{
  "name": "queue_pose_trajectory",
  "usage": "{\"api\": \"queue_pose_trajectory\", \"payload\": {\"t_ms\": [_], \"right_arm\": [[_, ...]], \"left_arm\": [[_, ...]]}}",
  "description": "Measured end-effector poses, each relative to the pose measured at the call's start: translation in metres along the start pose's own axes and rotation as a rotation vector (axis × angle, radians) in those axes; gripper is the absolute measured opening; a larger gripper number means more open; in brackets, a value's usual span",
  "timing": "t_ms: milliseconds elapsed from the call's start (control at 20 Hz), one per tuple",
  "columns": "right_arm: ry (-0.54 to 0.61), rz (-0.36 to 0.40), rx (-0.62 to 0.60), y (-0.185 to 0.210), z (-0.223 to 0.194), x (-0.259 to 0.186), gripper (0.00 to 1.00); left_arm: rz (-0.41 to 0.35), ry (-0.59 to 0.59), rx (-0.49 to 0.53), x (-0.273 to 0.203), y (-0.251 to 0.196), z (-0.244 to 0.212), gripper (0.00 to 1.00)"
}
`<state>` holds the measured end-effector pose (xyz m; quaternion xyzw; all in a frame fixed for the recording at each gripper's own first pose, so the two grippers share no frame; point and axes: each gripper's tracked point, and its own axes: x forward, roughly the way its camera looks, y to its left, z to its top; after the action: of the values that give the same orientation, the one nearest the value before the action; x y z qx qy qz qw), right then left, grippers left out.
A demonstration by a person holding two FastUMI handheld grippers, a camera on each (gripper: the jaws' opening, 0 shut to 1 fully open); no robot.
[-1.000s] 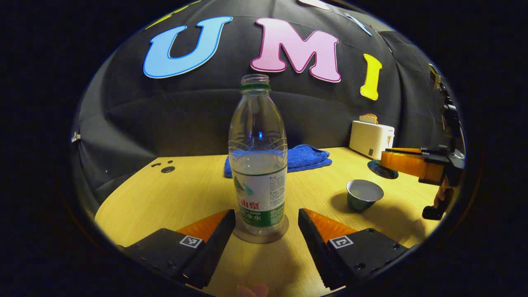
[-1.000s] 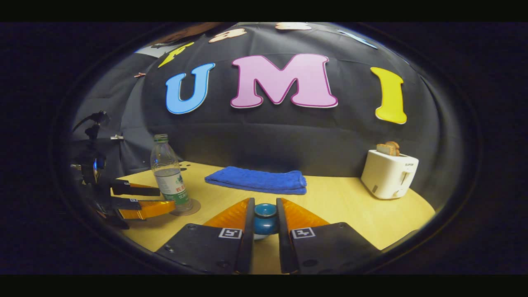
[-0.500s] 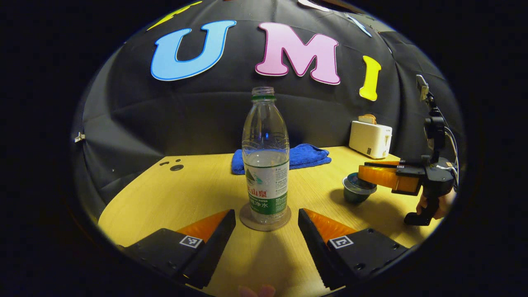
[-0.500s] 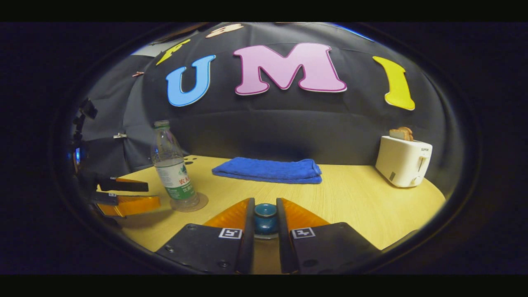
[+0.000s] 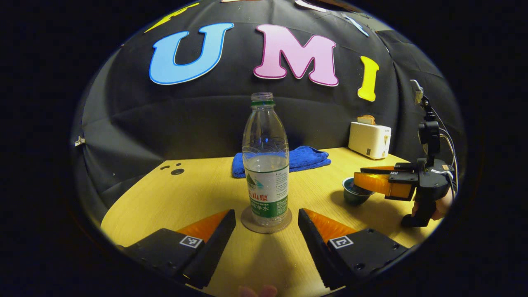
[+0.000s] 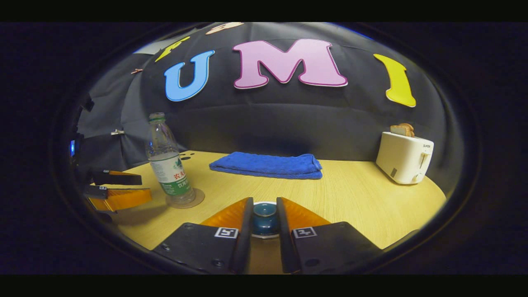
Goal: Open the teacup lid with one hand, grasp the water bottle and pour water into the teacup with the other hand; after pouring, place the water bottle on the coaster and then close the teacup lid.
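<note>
The water bottle (image 5: 266, 165) stands upright on its coaster (image 5: 266, 220) near the counter's (image 6: 350, 198) left side, so pouring looks finished. The left gripper (image 5: 267, 231) hangs wide open just short of it, holding nothing. The right gripper (image 6: 265, 225) is clamped on the lid's knob (image 6: 264, 214) over the teacup (image 5: 354, 194). Next it should settle the lid squarely, then let go.
</note>
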<state>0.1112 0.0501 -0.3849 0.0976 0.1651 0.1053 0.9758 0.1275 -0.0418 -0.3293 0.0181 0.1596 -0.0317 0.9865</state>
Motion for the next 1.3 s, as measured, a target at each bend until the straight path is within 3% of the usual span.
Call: {"api": "queue_pose_trajectory", "payload": {"t_ms": [50, 100, 150, 200, 250, 350, 750, 1000, 1200, 1300], "right_arm": [[0.001, -0.011, -0.005, -0.002, 0.000, 0.000, 0.33], [0.002, -0.016, -0.006, -0.003, 0.001, -0.001, 0.44], [-0.001, -0.016, -0.001, -0.002, 0.003, -0.002, 0.46], [-0.008, -0.019, 0.003, -0.002, 0.009, -0.005, 0.59], [-0.015, -0.023, 0.005, -0.003, 0.014, -0.008, 0.65], [-0.030, -0.042, -0.012, -0.005, 0.031, -0.020, 0.99], [-0.087, -0.107, -0.027, 0.012, 0.149, -0.095, 0.96], [-0.142, -0.080, -0.063, 0.036, 0.220, -0.129, 0.97], [-0.181, -0.089, -0.071, 0.041, 0.259, -0.152, 0.98], [-0.189, -0.115, -0.079, 0.041, 0.267, -0.163, 0.98]], "left_arm": [[0.000, 0.000, -0.002, 0.000, 0.000, 0.001, 0.95], [0.002, 0.000, -0.002, -0.002, 0.001, 0.003, 0.95], [0.004, 0.000, -0.002, -0.004, 0.001, 0.005, 0.95], [0.006, -0.002, 0.001, -0.007, 0.002, 0.009, 0.95], [0.009, -0.003, 0.002, -0.009, 0.002, 0.012, 0.95], [0.013, 0.000, -0.007, -0.016, 0.002, 0.021, 0.95], [0.034, -0.030, -0.032, -0.072, 0.009, 0.097, 0.95], [0.065, -0.070, -0.023, -0.106, 0.028, 0.149, 0.95], [0.090, -0.118, -0.030, -0.131, 0.038, 0.187, 0.99], [0.089, -0.141, -0.033, -0.141, 0.038, 0.201, 0.95]]}}
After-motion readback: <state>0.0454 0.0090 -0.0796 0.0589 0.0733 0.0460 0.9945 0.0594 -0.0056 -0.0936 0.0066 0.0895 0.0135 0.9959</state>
